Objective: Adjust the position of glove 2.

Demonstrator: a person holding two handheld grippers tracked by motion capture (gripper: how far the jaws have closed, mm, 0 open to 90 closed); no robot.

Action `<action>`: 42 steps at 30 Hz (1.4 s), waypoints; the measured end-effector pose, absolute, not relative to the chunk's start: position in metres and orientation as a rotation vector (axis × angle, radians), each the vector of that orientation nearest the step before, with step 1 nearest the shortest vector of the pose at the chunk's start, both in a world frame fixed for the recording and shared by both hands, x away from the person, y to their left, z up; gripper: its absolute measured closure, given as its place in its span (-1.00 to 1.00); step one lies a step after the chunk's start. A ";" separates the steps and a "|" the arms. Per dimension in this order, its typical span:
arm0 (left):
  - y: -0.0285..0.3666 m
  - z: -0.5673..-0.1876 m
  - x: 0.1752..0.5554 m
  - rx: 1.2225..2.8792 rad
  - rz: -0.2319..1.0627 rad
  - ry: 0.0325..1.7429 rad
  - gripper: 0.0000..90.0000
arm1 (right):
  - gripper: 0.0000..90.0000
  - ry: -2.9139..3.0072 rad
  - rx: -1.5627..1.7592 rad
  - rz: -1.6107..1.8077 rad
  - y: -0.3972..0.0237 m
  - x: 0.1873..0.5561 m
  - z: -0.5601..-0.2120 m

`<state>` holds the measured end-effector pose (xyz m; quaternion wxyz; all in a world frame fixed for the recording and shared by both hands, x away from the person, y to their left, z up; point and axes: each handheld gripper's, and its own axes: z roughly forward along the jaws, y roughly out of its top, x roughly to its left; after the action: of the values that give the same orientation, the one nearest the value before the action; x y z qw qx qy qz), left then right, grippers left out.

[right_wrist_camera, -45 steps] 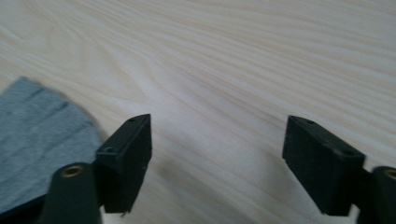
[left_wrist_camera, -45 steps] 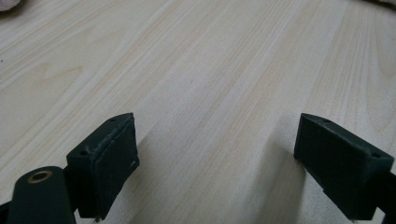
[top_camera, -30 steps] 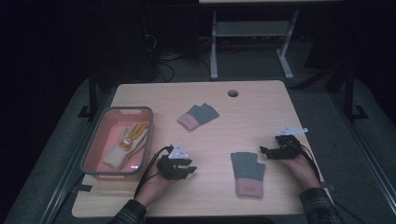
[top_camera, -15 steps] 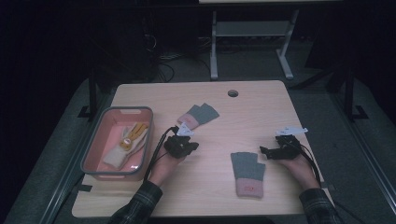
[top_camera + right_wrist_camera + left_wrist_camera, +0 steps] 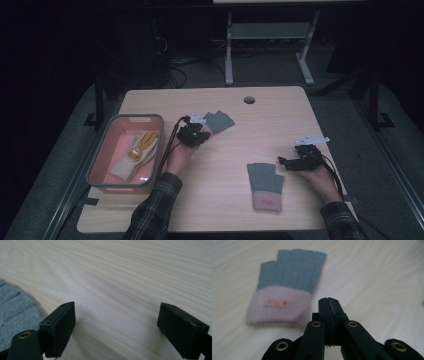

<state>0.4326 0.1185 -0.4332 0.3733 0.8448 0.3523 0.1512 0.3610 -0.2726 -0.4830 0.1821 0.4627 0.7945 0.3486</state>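
Reaching up the table [image 5: 280,115] from its near edge, the left gripper [image 5: 196,134] arrives beside the far glove [image 5: 220,121], jaws pressed together on nothing after closing. Opposite, the right gripper [image 5: 290,162] waits wide open beside the near glove [image 5: 265,186]; neither is lifted yet.

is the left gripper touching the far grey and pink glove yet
Apart: the left gripper view shows the shut left gripper with bare table between it and the glove.

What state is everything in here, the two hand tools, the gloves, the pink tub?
Left tool: shut, empty, beside far glove.
Right tool: open, empty.
Far glove: flat on table.
Near glove: flat, untouched.
Tub: holds a yellow-and-cream glove.
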 end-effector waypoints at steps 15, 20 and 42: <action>0.101 -0.450 0.483 2.210 0.388 0.926 0.99 | -0.67 2.243 1.305 0.985 -0.273 0.361 -0.483; 0.091 -0.461 0.487 2.241 0.342 0.943 0.99 | -0.67 2.243 1.300 0.985 -0.273 0.361 -0.483; 0.102 -0.462 0.423 2.243 0.179 0.859 0.99 | -0.67 2.242 1.299 0.984 -0.272 0.361 -0.483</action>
<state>0.4235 0.1017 -0.4615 0.3582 0.8695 0.3330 0.0692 0.3611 -0.2724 -0.4832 0.1840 0.4606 0.7951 0.3491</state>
